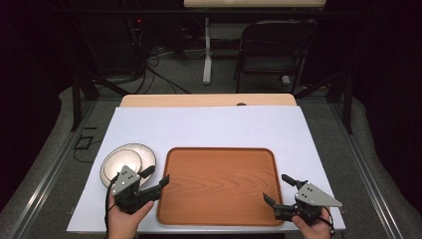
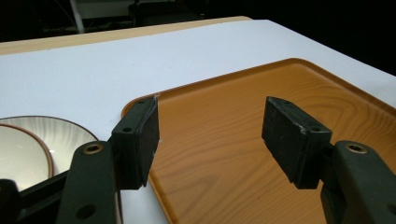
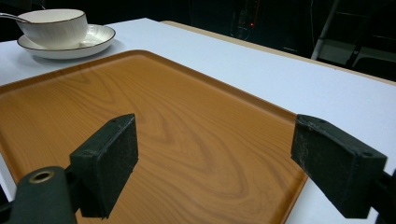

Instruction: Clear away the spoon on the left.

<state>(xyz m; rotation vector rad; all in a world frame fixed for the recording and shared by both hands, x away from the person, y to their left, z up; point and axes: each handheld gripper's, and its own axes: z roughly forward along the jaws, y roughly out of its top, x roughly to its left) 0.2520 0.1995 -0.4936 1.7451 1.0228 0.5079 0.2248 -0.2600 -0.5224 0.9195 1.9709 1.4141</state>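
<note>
Bowl (image 1: 121, 163) on its plate (image 1: 147, 153) lies just beyond the left hand-held gripper (image 1: 156, 177) — nearer one; both hand-held grippers gape wide, empty.

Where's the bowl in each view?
High view: bowl on the plate, lower left, left of the tray, behind the left claw.
Left gripper view: bottom left edge, beside the left jaw.
Right gripper view: top left, on the plate.
Shared landmark: the tray.
</note>
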